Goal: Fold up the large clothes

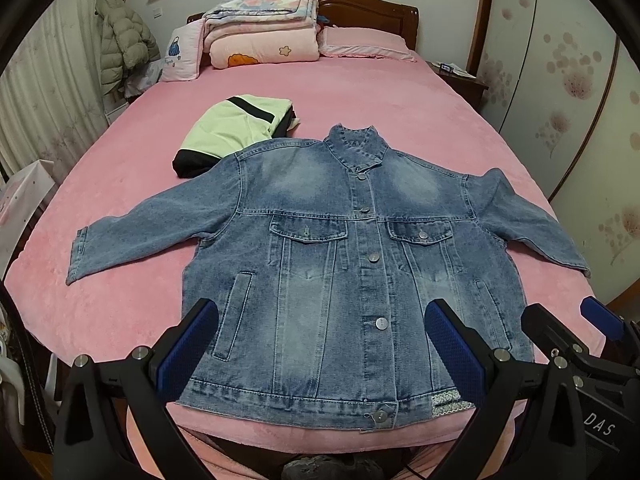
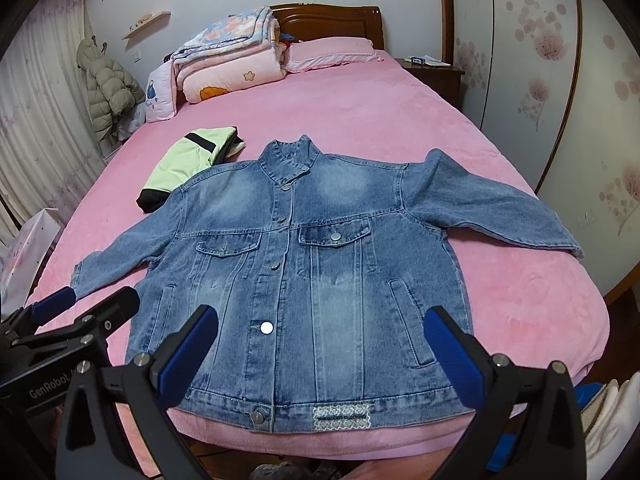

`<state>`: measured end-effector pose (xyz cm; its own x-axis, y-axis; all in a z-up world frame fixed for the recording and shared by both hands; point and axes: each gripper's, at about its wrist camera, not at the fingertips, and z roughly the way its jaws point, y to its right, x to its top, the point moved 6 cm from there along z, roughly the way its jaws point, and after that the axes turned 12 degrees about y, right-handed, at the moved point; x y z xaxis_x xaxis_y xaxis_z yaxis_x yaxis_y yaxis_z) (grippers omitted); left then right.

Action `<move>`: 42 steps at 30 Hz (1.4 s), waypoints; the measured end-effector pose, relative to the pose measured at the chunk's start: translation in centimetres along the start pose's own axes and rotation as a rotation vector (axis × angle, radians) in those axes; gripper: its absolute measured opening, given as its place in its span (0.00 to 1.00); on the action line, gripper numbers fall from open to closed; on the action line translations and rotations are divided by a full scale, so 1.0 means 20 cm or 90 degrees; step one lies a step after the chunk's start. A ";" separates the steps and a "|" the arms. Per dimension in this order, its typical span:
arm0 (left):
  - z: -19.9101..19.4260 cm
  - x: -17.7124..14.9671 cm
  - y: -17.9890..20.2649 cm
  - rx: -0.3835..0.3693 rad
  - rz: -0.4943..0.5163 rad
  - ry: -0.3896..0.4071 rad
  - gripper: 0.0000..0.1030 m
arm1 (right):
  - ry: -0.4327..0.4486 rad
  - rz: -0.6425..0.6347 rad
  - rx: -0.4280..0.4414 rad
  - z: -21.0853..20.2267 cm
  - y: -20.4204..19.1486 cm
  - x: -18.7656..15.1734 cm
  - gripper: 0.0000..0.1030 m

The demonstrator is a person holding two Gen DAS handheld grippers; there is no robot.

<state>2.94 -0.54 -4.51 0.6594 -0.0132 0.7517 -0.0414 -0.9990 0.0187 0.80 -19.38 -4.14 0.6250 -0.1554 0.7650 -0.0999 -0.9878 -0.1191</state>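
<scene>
A pink bed (image 1: 400,96) bears a denim jacket (image 1: 320,248), spread flat, front up and buttoned, hem at the near edge, sleeves angled outward. A folded green-and-black garment (image 1: 232,128) lies just beyond its shoulder. Left gripper (image 1: 320,344) and right gripper (image 2: 320,348) hover above the hem, jaws spread wide, holding and touching nothing.

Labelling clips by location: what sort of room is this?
A home bedroom, most likely: a pink-covered bed with wooden headboard, stacked quilts and a pillow, plus a bedside table.
</scene>
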 end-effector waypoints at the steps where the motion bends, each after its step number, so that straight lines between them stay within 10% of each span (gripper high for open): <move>1: 0.00 0.00 0.00 -0.001 0.000 0.000 0.99 | 0.000 0.000 -0.001 0.00 0.00 0.00 1.00; 42: 0.00 0.10 0.13 -0.025 0.025 0.028 0.99 | 0.051 0.002 -0.002 -0.04 0.09 0.11 0.94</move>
<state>4.19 -3.12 -3.06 0.6233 -0.0495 0.7804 -0.0958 -0.9953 0.0135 1.36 -21.40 -2.24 0.5605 -0.1570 0.8132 -0.1043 -0.9874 -0.1188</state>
